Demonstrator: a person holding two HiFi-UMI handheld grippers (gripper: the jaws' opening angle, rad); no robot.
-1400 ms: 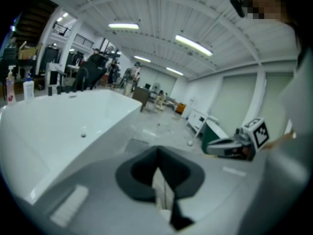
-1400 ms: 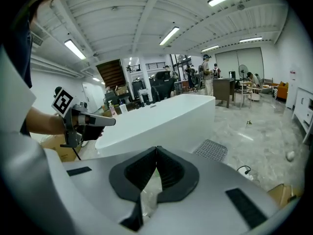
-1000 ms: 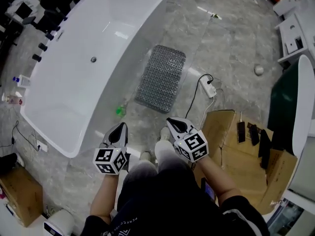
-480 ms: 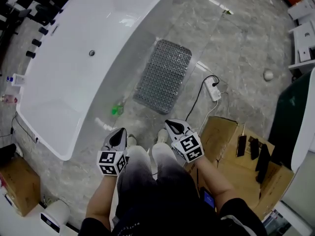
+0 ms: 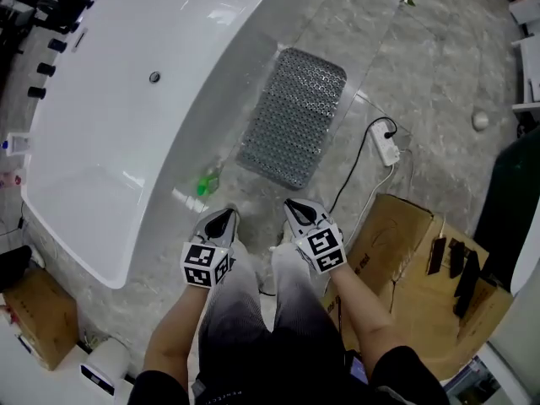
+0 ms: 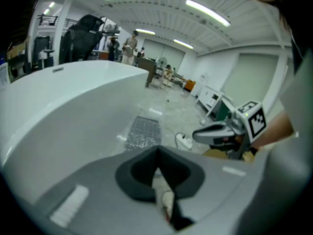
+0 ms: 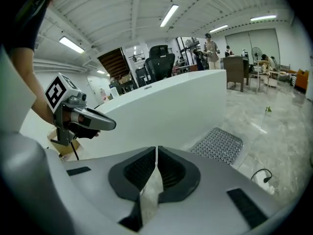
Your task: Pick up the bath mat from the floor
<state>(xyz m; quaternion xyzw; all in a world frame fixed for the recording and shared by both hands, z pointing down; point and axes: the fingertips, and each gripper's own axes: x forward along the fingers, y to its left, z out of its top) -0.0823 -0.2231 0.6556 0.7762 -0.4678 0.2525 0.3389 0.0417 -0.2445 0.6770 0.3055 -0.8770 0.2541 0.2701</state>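
So the bath mat is flat on the floor, right alongside the bathtub and well ahead of the person, nothing touching it yet. Both claws are held low in front of the legs and aimed forward at it, which to me reads as walking up rather than reaching. The left claw has its jaws pressed together with nothing in them. The right claw is just cracking open, only a thin slit between the pads and nothing in there either, so my guess is it's getting ready for the mat's near edge. Stuff I can't work out: there's a small green thing by the foot of the tub, too blurry to name. The mat's long left edge runs so close to the tub that I can't tell whether they touch. The person's legs block the floor right under the claws. No clue whether the mat is suckered down. A power strip and its cable sit just right of the mat.
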